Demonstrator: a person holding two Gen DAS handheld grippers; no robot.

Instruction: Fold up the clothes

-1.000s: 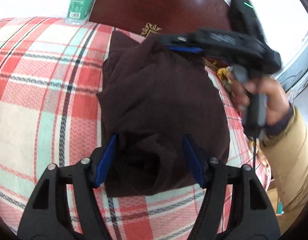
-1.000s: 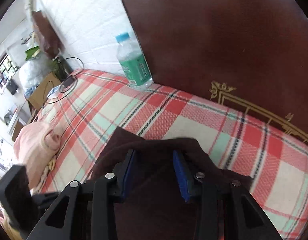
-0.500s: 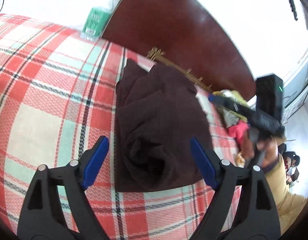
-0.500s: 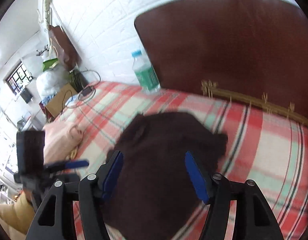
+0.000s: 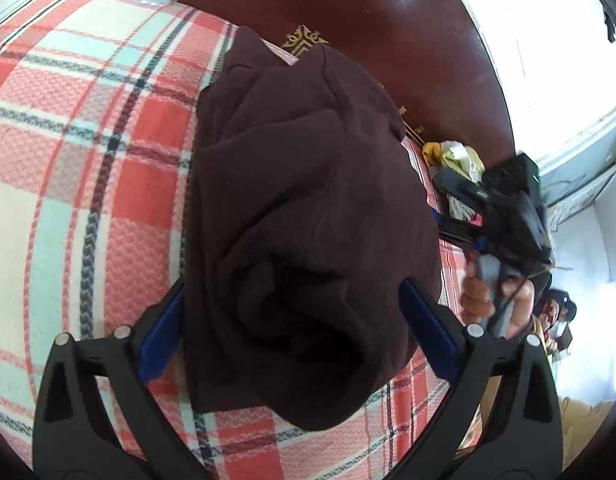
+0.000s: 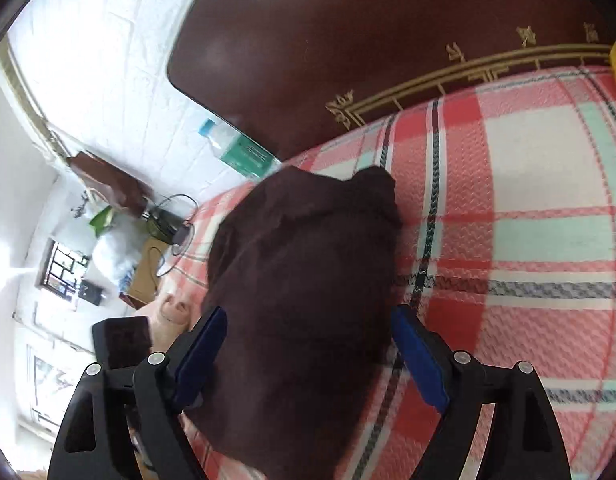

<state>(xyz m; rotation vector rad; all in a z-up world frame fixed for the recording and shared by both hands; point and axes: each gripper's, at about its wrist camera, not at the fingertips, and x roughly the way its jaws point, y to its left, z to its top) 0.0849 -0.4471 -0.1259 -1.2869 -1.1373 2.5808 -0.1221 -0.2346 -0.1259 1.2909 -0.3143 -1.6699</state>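
Observation:
A dark brown garment (image 5: 308, 200) lies folded in a thick bundle on the red plaid bedspread (image 5: 88, 140). My left gripper (image 5: 296, 320) straddles its near end. The jaws are opening, wide, and the blue pads (image 5: 427, 332) stand beside the cloth without pinching it. In the right wrist view the same garment (image 6: 308, 280) fills the gap of my right gripper (image 6: 311, 344), whose jaws are also opening with the pads (image 6: 419, 356) at the cloth's edges. The right gripper (image 5: 507, 216) shows, held in a hand, off the garment's right side.
A dark wooden headboard (image 5: 347, 8) backs the bed, with a green-labelled water bottle (image 6: 244, 152) at its corner. Yellow and mixed clothes (image 5: 455, 156) are piled at the right. A pink garment (image 6: 172, 312) lies by the left gripper's body (image 6: 120, 340). A bedside stand with cables (image 6: 148, 276) sits beyond.
Both grippers have widened their jaws and released the brown garment. The right gripper swung from above the garment's far end to its right side. The bundle now rests on the bed.

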